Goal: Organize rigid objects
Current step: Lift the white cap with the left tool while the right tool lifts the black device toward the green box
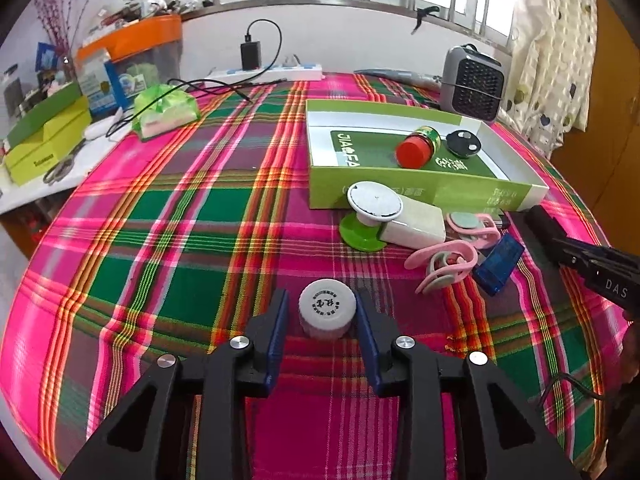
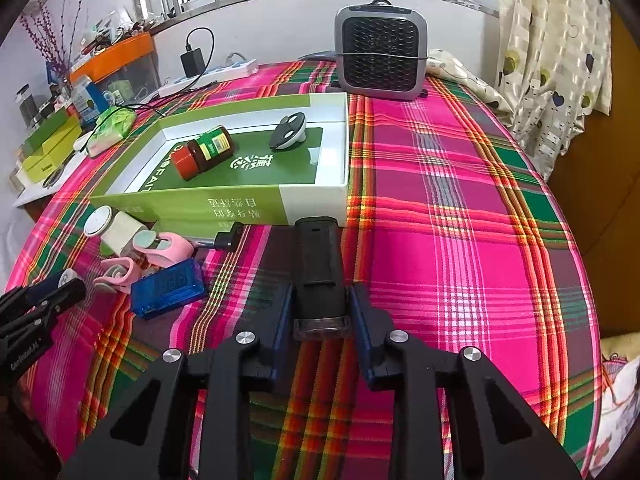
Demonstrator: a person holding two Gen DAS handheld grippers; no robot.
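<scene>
1. The left gripper [image 1: 322, 312] was found straddling a white-capped bottle [image 1: 327, 307], jaws released, near the table's front edge.
2. The right gripper [image 2: 320, 308] was found clenched on a black cylinder [image 2: 319, 268], just beside the green box [image 2: 256, 204].
3. Risk was noted: the cylinder could slip, being held at its end.

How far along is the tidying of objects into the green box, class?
Done: a red-capped jar and a black key fob already lie in the green box. In hand: the left gripper brackets a white-capped bottle; the right gripper grips a black cylindrical device. Left on the cloth: a white-and-green suction gadget, pink clips and a blue module.
</scene>
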